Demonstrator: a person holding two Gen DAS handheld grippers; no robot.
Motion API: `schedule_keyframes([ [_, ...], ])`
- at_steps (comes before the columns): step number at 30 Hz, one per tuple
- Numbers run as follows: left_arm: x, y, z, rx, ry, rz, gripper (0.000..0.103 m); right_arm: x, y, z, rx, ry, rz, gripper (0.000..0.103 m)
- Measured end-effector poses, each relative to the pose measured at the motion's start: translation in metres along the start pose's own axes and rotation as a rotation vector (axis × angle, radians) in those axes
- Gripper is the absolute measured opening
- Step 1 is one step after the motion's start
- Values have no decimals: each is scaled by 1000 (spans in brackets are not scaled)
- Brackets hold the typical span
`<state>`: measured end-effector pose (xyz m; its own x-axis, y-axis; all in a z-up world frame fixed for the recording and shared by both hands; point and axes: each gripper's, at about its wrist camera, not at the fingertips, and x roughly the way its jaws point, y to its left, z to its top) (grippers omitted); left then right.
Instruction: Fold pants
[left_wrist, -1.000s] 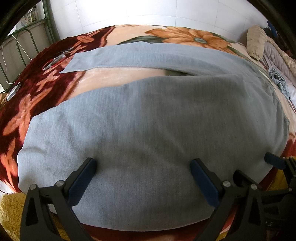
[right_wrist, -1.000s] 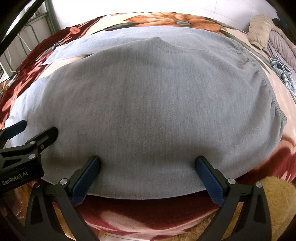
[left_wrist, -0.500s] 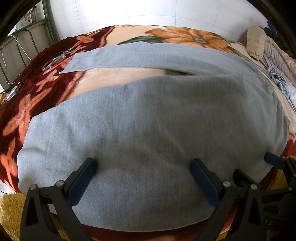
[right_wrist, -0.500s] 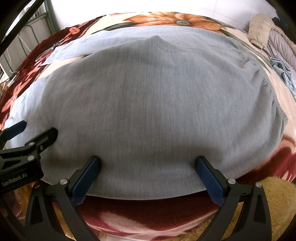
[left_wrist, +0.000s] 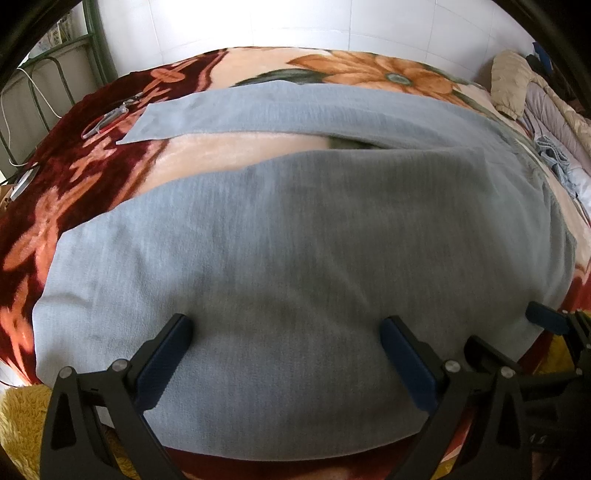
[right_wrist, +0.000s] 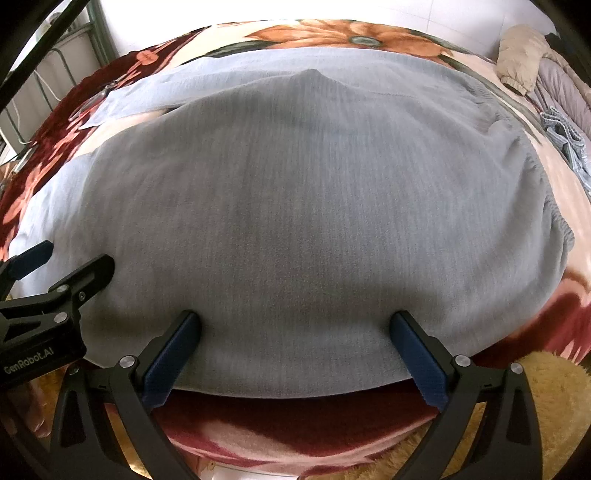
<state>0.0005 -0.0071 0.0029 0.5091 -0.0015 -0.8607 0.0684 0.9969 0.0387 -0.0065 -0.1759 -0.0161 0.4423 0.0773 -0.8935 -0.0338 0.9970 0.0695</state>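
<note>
Grey pants (left_wrist: 295, 240) lie spread flat on a red floral blanket (left_wrist: 55, 177), legs apart, the far leg (left_wrist: 258, 107) stretching left. The elastic waistband (right_wrist: 546, 192) sits at the right. My left gripper (left_wrist: 288, 328) stands open over the near leg by its front edge, nothing between its blue pads. My right gripper (right_wrist: 295, 325) is open too, above the seat part of the pants (right_wrist: 314, 203) near the front edge. Each gripper shows in the other's view, the right gripper (left_wrist: 546, 325) at the right and the left gripper (right_wrist: 55, 280) at the left.
A metal bed frame (left_wrist: 96, 48) and a white cable (left_wrist: 40, 96) stand at the far left. Clips (left_wrist: 107, 120) lie on the blanket beyond the far leg. Quilted bedding (left_wrist: 546, 110) and small blue clothing (right_wrist: 565, 136) are piled at the right. A yellow fluffy rug (right_wrist: 546, 387) lies below the bed edge.
</note>
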Motion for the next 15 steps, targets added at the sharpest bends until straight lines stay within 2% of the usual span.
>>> schedule_keyframes([
  [15,2,6,2,2,13,-2,103,0,-1,-2,-8,-4,7,103],
])
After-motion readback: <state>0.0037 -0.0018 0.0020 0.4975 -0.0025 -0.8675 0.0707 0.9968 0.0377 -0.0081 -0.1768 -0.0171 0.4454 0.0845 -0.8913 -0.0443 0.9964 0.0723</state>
